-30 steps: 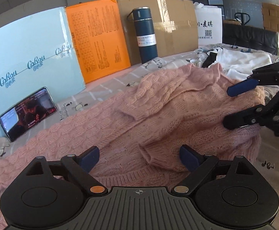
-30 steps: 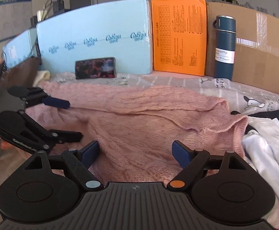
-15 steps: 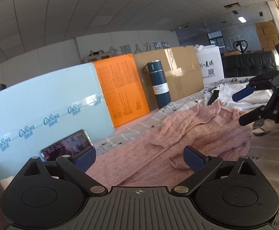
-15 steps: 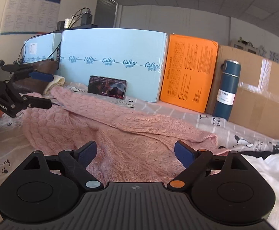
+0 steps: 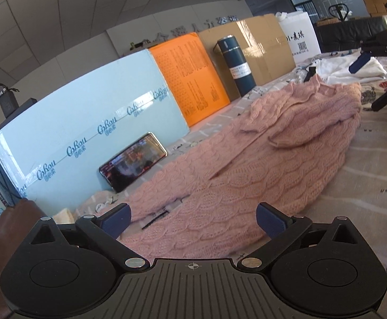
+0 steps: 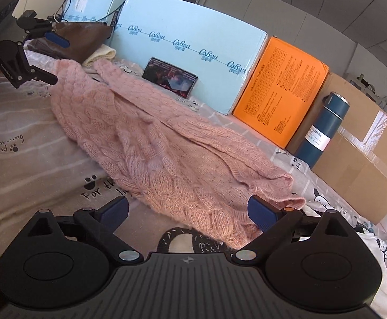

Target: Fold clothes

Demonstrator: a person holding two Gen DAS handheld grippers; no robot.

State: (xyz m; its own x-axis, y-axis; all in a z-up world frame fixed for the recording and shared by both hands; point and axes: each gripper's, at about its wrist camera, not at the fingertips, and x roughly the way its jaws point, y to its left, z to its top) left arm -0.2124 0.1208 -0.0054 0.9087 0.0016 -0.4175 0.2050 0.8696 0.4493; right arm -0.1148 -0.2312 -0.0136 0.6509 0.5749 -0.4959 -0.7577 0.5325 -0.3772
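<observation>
A pink cable-knit sweater (image 5: 246, 180) lies stretched in a long, loosely bunched strip across the printed bed sheet (image 5: 374, 186). My left gripper (image 5: 193, 220) is open and hovers at the sweater's left end, gripping nothing. In the right wrist view the sweater (image 6: 167, 146) runs from far left to near right. My right gripper (image 6: 186, 212) is open just short of its right end, also gripping nothing. Each gripper shows in the other's view: the right gripper (image 5: 371, 82) beyond the far end, the left gripper (image 6: 51, 58) at the upper left.
Along the back stand a light blue box (image 5: 87, 133), a phone (image 5: 133, 164) leaning on it, an orange box (image 5: 190, 79), a dark blue bottle (image 5: 237, 66) and a cardboard box (image 5: 260, 50). A white garment (image 6: 379, 252) lies at the right, a brown bag (image 6: 79, 37) at the left.
Both grippers have drawn back from over the sweater and moved apart to its two ends, staying open. The sweater now lies longer and flatter.
</observation>
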